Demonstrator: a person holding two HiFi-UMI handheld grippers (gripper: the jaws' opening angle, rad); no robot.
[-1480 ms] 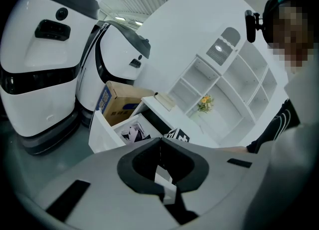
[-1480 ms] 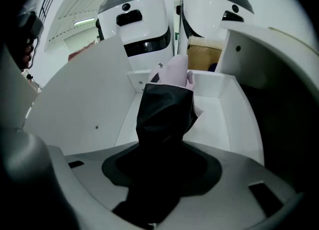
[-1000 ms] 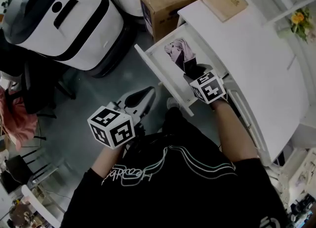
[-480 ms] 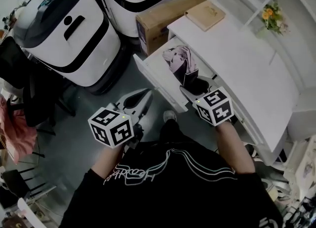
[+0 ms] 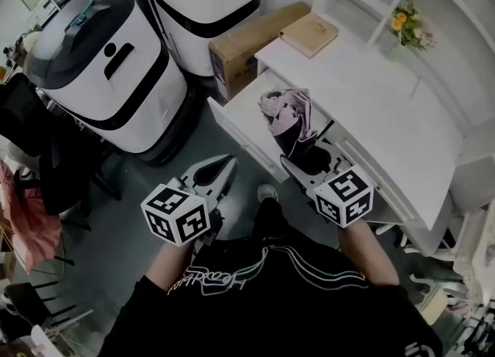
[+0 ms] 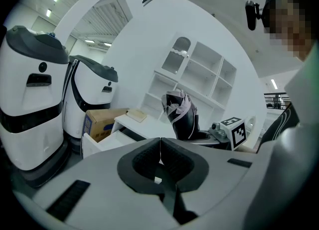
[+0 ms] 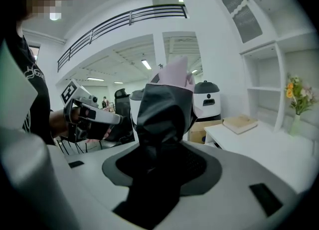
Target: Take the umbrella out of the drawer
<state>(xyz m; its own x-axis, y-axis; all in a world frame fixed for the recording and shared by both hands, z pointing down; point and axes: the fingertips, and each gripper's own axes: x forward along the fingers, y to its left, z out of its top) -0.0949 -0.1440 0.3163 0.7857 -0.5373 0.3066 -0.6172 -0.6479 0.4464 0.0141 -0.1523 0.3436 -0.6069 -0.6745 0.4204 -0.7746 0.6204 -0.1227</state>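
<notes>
in the head view the right gripper [image 5: 308, 161] is clamped on the lower end of the folded umbrella [image 5: 289, 114], whose grey and pink cloth bunches out over the open drawer [image 5: 232, 116] of the white desk [image 5: 371, 108]. the left gripper [image 5: 224, 166] hangs beside it over the floor, near the drawer front, touching nothing. a cardboard box [image 5: 246, 39] and two white and black machines [image 5: 108, 69] stand past the drawer. in the left gripper view the jaws are pressed together with nothing between them; beyond them the umbrella stands upright in the other gripper, higher than the desk top, with the open drawer lower at the left. in the right gripper view the dark cloth fills the gap between the jaws, which stand wide and press on it from both sides, pink tip up.
</notes>
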